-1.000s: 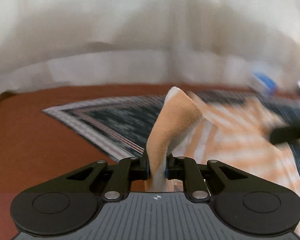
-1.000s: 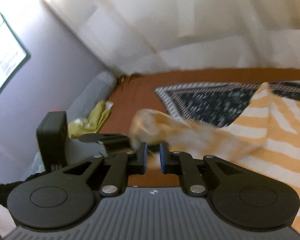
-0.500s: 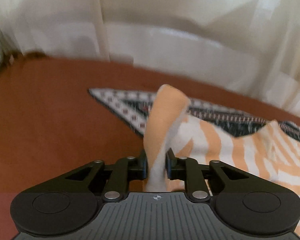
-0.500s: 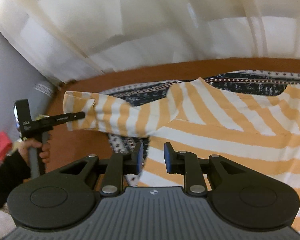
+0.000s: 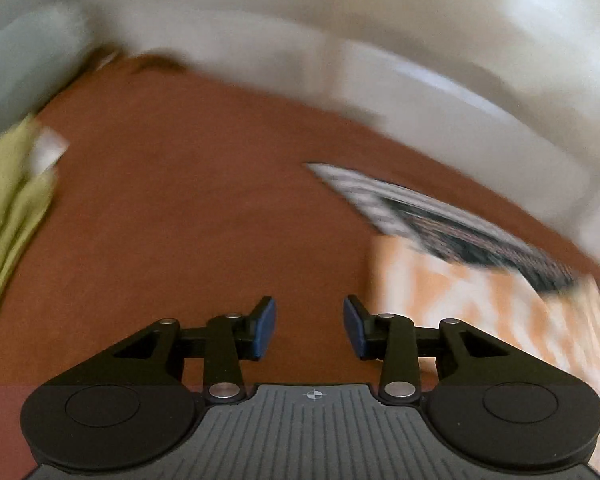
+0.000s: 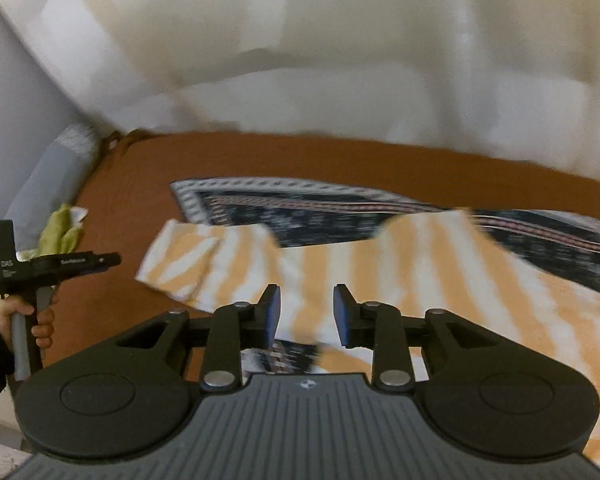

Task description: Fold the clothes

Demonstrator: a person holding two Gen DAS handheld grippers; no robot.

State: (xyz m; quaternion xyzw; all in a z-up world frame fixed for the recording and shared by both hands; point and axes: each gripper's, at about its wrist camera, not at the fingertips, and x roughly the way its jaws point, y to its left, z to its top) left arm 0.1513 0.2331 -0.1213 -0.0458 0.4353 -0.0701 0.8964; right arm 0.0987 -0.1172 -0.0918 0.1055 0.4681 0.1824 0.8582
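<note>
Tools (image 5: 309, 329) (image 6: 305, 313) opening, empty, over orange-striped shirt (image 6: 440, 280) on brown bedspread (image 6: 300, 160)

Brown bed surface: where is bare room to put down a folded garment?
Bare brown surface lies between the green cloth at the side and the patterned cloth. Another strip runs behind it, below the curtain. The striped shirt crowds the near side.

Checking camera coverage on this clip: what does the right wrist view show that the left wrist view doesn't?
Only the right wrist view: the hand holding the left tongs, the folded-in sleeve and the right tongs, opening, empty. Only the left wrist view: bare brown cover between the opening left tongs. Shared: striped shirt, patterned cloth, green garment, brown bed cover.
</note>
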